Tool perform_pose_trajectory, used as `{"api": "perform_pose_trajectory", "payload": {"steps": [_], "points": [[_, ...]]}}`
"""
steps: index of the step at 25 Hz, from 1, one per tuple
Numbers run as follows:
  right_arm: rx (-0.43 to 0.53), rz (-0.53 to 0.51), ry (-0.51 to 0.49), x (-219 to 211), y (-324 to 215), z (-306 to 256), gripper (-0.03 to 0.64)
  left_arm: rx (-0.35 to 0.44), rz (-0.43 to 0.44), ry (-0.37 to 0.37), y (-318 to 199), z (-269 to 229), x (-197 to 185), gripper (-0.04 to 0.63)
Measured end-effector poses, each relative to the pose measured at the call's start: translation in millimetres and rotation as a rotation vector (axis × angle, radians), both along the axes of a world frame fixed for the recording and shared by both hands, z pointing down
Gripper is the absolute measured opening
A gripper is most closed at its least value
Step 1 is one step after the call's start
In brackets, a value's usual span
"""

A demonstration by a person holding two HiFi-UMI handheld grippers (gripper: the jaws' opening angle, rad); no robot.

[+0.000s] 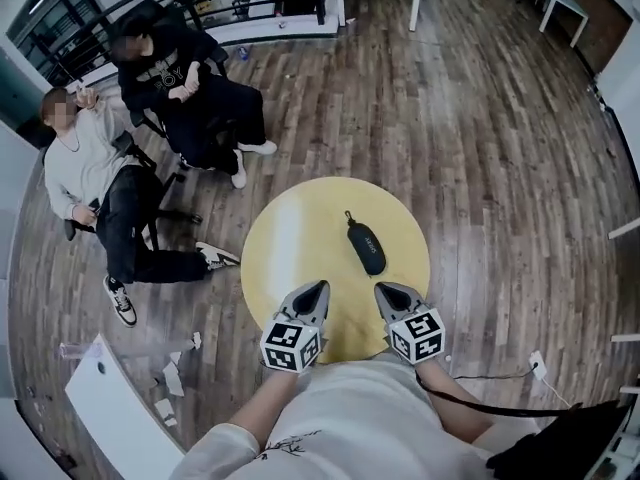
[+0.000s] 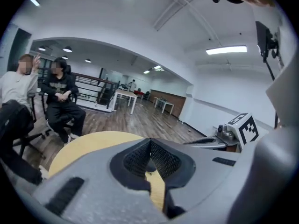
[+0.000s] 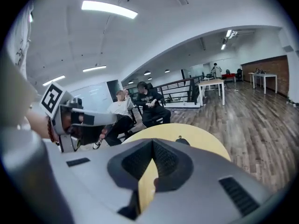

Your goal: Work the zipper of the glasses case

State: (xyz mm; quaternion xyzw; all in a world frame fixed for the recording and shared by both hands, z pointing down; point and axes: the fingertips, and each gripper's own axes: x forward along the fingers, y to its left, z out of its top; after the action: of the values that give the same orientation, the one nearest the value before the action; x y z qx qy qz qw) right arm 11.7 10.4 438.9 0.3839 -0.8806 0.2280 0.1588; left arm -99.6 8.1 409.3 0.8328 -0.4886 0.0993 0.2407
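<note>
1. Head view: a glasses case lies on the round yellow table, right of centre and clear of both grippers.
2. Case condition: black, oblong, with rounded ends, lying flat and set diagonally. A small tab projects from its far end. The pale lettering on top is too small to read, and the zipper's state cannot be told.
3. Left gripper: it sits over the near table edge with its tips pointing away from the person. In the left gripper view its ribbed pads meet at the tips with nothing between them (only yellow tabletop shows through the gap behind).
4. Right gripper: it is beside the left one, near the case's near end but apart from it. Its jaws are closed tip to tip and empty, and in the right gripper view the case just shows above them.
5. Surroundings: two seated people are on the wood floor, well apart from the table.
</note>
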Motion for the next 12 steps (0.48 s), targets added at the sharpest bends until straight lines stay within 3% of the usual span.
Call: {"api": "perform_pose_trajectory", "payload": {"steps": [3, 12], "points": [[0.003, -0.036, -0.049, -30, 9, -14, 0.002, 0.005, -0.100, 0.005, 19, -4, -26, 0.006], [0.028, -0.069, -0.077, -61, 21, -27, 0.002, 0.042, -0.085, -0.048, 38, -8, -28, 0.006]]}}
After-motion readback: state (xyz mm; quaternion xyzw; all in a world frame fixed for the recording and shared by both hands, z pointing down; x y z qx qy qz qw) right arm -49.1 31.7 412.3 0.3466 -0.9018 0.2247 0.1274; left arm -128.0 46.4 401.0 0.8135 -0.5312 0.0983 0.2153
